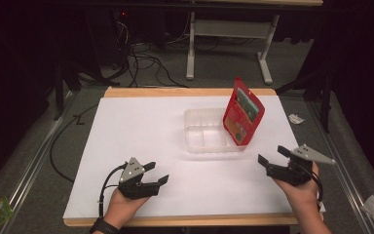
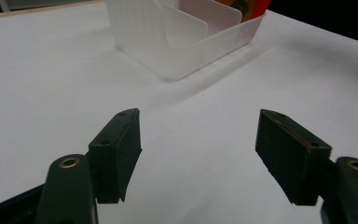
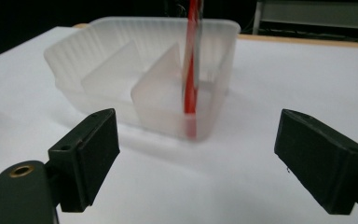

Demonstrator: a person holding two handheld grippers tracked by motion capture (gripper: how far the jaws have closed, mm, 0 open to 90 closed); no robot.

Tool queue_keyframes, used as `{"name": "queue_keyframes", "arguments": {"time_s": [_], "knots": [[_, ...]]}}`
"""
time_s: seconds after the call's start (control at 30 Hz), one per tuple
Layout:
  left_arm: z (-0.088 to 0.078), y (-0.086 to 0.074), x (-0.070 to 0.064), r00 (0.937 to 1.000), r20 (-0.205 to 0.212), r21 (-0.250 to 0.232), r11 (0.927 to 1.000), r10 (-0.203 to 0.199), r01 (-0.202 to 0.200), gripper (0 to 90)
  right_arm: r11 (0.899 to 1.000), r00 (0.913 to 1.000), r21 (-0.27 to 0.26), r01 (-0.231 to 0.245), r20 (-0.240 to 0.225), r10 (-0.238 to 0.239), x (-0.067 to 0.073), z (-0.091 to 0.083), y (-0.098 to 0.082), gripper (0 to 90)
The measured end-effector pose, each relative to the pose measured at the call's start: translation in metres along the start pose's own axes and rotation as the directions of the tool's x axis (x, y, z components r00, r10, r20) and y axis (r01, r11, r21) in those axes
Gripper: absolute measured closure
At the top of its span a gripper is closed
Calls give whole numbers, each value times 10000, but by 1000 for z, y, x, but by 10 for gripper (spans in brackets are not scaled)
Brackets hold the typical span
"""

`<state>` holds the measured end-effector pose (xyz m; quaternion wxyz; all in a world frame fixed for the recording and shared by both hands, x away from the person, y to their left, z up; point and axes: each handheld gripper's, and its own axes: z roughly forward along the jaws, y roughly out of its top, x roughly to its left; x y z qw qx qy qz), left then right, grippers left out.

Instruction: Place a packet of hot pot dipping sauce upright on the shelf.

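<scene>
A white-topped table (image 1: 141,141) with wooden edging carries the things. On it sits a clear plastic tray (image 1: 202,141) with dividers, well toward the far right.

Dark rm, grey carpet floor (image 1: 39,146), cables (image 1: 146,63), white table-frame (image 1: 229,29) behind.

**Tray and pouch right of centre on the desk**

The tray (image 1: 209,136) sits on the desk (image 1: 141,126), right of frame centre. The pouch (image 1: 242,114) stands upright in the tray's right end compartment. Lower left lies the left gripper (image 1: 157,174); lower right, the right gripper (image 1: 271,155).
</scene>
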<state>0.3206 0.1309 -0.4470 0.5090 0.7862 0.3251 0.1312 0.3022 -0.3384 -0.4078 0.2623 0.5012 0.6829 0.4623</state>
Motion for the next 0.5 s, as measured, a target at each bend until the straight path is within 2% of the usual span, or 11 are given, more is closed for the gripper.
{"name": "queue_keyframes", "arguments": {"time_s": [0.1,0.13,0.17,0.2,0.23,0.3,0.37,0.43,0.5], "knots": [[1,-2,-2,9999,90,65,10000,-76,75,314,9998,9995,-148,-106,306,110,-2,-20,-27,168],[2,-2,-2,9998,113,102,9998,-145,144,313,9999,9994,-87,-96,335,98,-2,-24,-38,201],[3,-2,-2,9996,178,122,9997,-232,230,312,9996,9999,286,-67,96,64,-3,-24,-43,188],[5,-3,-2,9993,192,140,9994,-329,326,312,9986,9999,520,29,98,-34,-1,-24,-43,182],[6,-3,-3,9991,175,221,9990,-392,388,312,9989,9995,420,222,215,-231,0,-25,-43,192],[11,-3,-4,9989,125,325,9985,-442,437,312,9994,9998,297,199,92,-201,1,-23,-40,173],[14,-3,-7,9991,88,398,9984,-410,406,311,9995,9997,214,229,-78,-227,4,-21,-39,169],[16,-3,-9,9996,15,443,9987,-271,270,311,9987,9991,339,390,-158,-385,5,-18,-40,164],[16,-3,-11,9999,-27,528,9985,-160,162,312,9985,9992,441,337,-207,-328,4,-18,-43,161]]}}
